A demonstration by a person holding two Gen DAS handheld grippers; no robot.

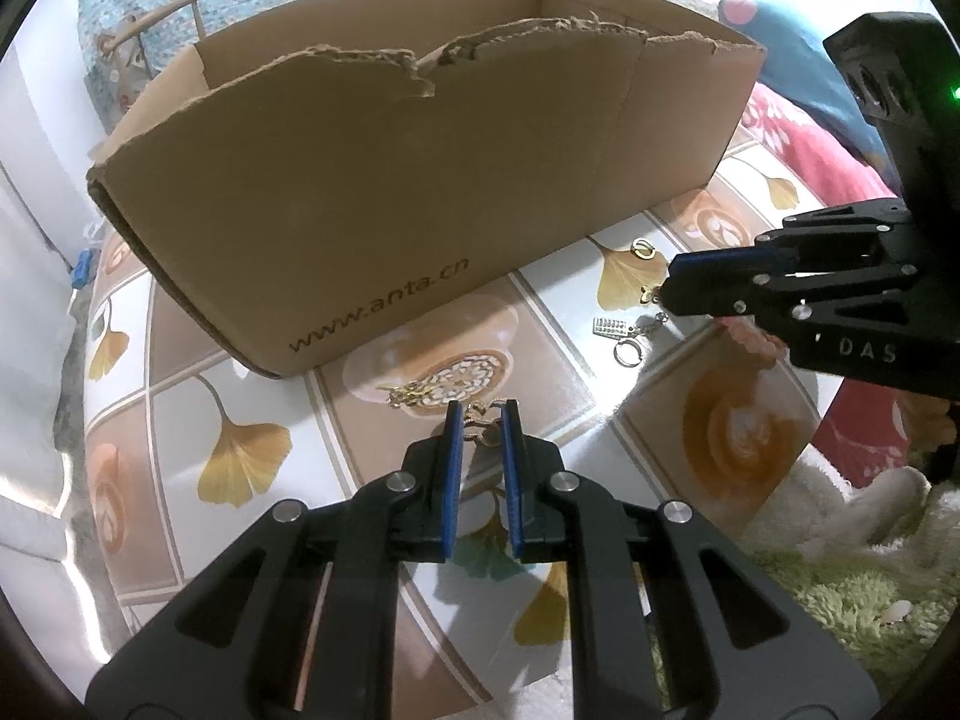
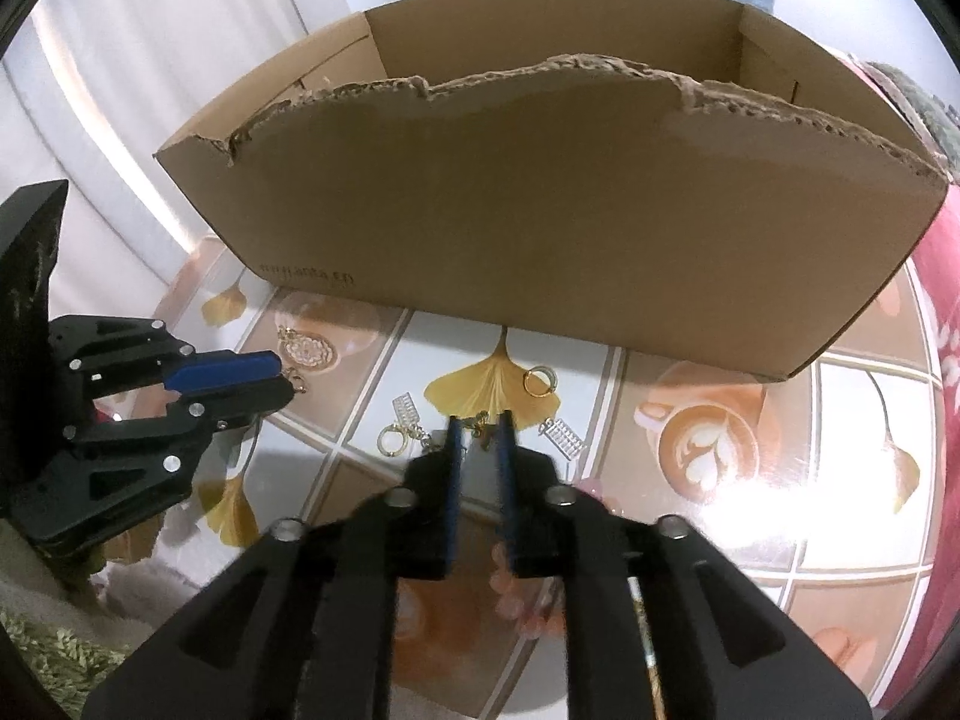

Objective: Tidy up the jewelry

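Observation:
My left gripper (image 1: pixel 480 414) is shut on a small gold pendant (image 1: pixel 479 422) that lies on the patterned tabletop (image 1: pixel 252 396), just in front of the cardboard box (image 1: pixel 420 180). In the right wrist view the left gripper (image 2: pixel 288 381) sits at the left with the pendant (image 2: pixel 298 383) at its tip. My right gripper (image 2: pixel 480 417) stands slightly open over a tiny gold butterfly charm (image 2: pixel 480 420), which rests between the tips without being pressed. In the left wrist view the right gripper (image 1: pixel 667 283) comes in from the right, with the charm (image 1: pixel 647 294) at its tip.
A gold hoop (image 2: pixel 538 383) and two abacus charms (image 2: pixel 405 407) (image 2: pixel 564 438) lie near the right gripper, one on a key ring (image 2: pixel 390 441). A gold chain piece (image 1: pixel 408 397) lies left of the left gripper. Pink beads (image 1: pixel 750 333) sit under the right gripper. A fluffy rug (image 1: pixel 840 588) borders the table.

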